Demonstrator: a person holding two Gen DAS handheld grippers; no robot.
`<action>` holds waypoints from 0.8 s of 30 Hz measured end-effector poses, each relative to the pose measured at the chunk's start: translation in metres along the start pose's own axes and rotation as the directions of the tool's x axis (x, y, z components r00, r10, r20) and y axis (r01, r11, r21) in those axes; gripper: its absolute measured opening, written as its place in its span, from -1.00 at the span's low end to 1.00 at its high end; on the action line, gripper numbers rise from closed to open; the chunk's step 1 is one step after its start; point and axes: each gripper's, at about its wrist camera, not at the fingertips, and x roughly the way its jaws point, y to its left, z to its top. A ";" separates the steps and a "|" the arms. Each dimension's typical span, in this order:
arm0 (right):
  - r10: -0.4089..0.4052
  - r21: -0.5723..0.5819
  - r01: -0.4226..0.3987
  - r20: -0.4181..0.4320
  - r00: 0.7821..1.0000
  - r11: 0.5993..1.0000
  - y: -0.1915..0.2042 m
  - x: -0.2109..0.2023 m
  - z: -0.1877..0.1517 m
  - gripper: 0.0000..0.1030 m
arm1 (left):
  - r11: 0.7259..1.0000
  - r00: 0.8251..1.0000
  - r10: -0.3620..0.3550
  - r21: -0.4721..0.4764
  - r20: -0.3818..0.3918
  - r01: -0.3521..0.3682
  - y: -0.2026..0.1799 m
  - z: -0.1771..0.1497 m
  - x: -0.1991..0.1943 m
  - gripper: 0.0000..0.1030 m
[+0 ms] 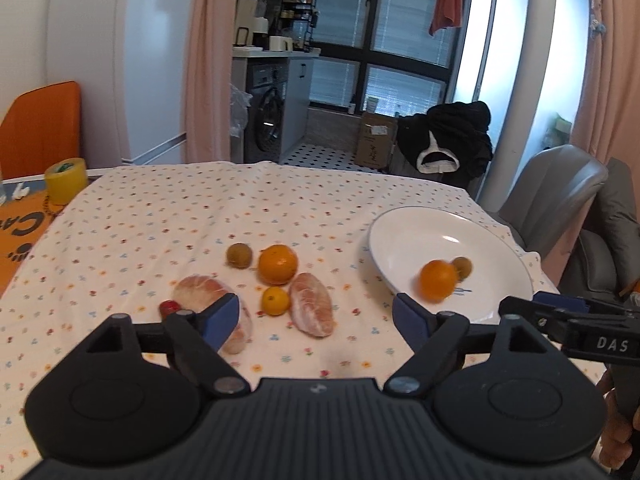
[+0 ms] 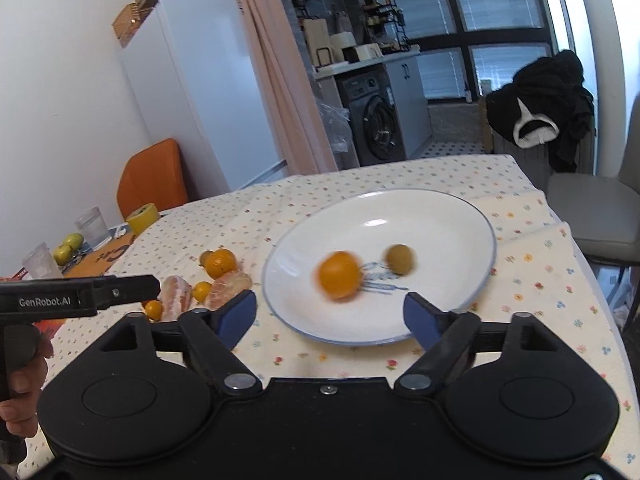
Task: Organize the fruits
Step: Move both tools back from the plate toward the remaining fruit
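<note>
The right tool [image 2: 330, 314] hangs just over the near rim of the white plate [image 2: 440, 216], its 2 blue pads spread wide and gripping nothing. On the plate sit 2 fruits: an orange [image 2: 339, 276], smeared by motion blur, and a small greenish-brown fruit [image 2: 400, 259] just beyond it to the right, also blurred; the 2 look close together but whether they touch cannot be told.

The left tool [image 1: 316, 316] is likewise released, pads far apart, hovering above the flowered cloth of the bench [image 1: 160, 224] with the loose fruit cluster ahead of it. In that cluster lie a larger orange [image 1: 277, 264], a small brown-green fruit [image 1: 239, 255] just to its left, a small orange [image 1: 275, 301] nearer the camera, and 2 peeled pomelo segments: one [image 1: 312, 305] right of the small orange, the other [image 1: 204, 292] partly hidden behind the left pad. A small red fruit [image 1: 170, 306] sits beside that second segment (too hidden to name).

The plate stands to the right of the cluster, well apart from it. A yellow tape roll [image 1: 66, 180] rests at the bench's far left corner.
</note>
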 end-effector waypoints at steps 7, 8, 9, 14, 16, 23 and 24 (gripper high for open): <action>0.007 -0.017 -0.007 0.027 1.000 1.000 0.016 0.003 0.001 0.95 | 0.998 0.999 0.042 -0.050 0.024 -0.041 0.028 -0.007 -0.013 0.80; 0.010 -0.023 -0.009 0.031 0.999 1.000 0.019 0.003 0.001 0.98 | 0.997 0.999 0.046 -0.060 0.023 -0.045 0.032 -0.008 -0.014 0.81; 0.021 -0.030 -0.020 0.034 0.999 0.999 0.023 0.004 0.001 0.99 | 0.996 0.999 0.050 -0.069 0.021 -0.048 0.036 -0.010 -0.015 0.81; 0.086 -0.046 -0.085 0.018 0.996 0.995 0.039 0.010 0.003 1.00 | 0.993 0.997 0.078 -0.089 0.017 -0.076 0.051 -0.016 -0.020 0.81; 0.103 -0.048 -0.102 0.006 0.995 0.994 0.044 0.013 0.003 1.00 | 0.992 0.996 0.083 -0.097 0.013 -0.082 0.058 -0.018 -0.021 0.81; 0.144 -0.110 -0.147 -0.034 0.989 0.983 0.066 0.025 0.003 1.00 | 0.989 0.996 0.085 -0.124 0.019 -0.083 0.075 -0.023 -0.022 0.81; 0.151 -0.116 -0.155 -0.043 0.988 0.981 0.070 0.027 0.003 1.00 | 0.988 0.996 0.088 -0.127 0.019 -0.085 0.077 -0.024 -0.022 0.80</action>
